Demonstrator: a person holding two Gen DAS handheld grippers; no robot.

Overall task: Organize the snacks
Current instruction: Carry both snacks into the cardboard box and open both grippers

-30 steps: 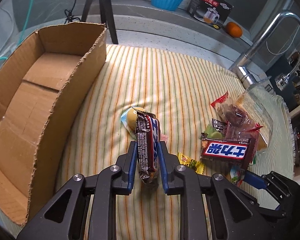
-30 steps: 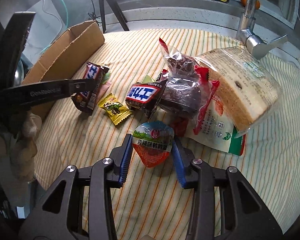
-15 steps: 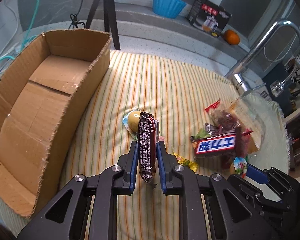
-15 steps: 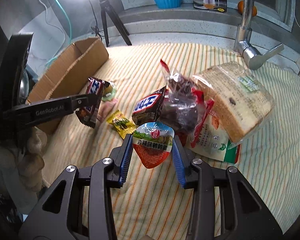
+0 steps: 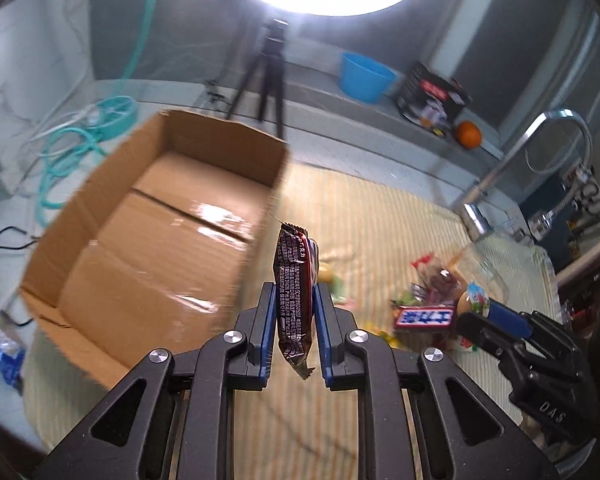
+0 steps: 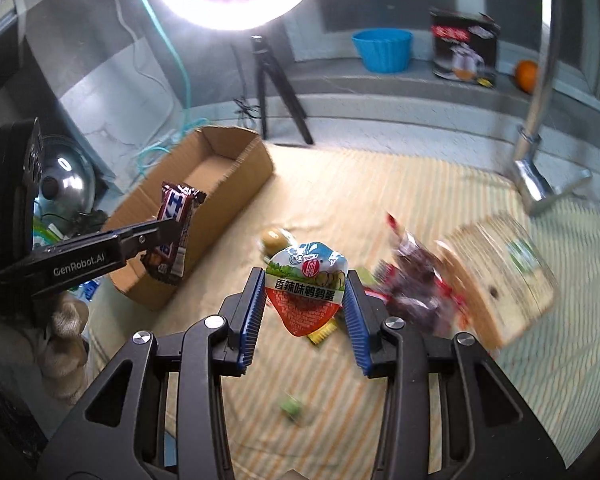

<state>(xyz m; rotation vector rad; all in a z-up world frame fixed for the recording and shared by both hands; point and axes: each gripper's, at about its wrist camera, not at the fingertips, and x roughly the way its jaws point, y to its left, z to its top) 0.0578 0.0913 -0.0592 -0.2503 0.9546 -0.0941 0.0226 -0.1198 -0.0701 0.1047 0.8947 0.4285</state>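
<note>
Left wrist view: the left gripper [image 5: 294, 312] clamps a chocolate bar [image 5: 295, 300] upright, in the air beside the cardboard box [image 5: 156, 224].

Right wrist view: the right gripper [image 6: 305, 304] pinches a sealed snack cup [image 6: 305, 286] above the striped cloth [image 6: 380, 200] — other snacks lie blurred behind.

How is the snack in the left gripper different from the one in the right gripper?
The chocolate bar is long, thin and dark; the egg pack is short, wide and mostly red and white. The bar stands on edge in the left gripper; the pack faces the camera in the right gripper. The bar hangs nearer the box than the pack does. Both are sealed and held above the cloth.
</note>
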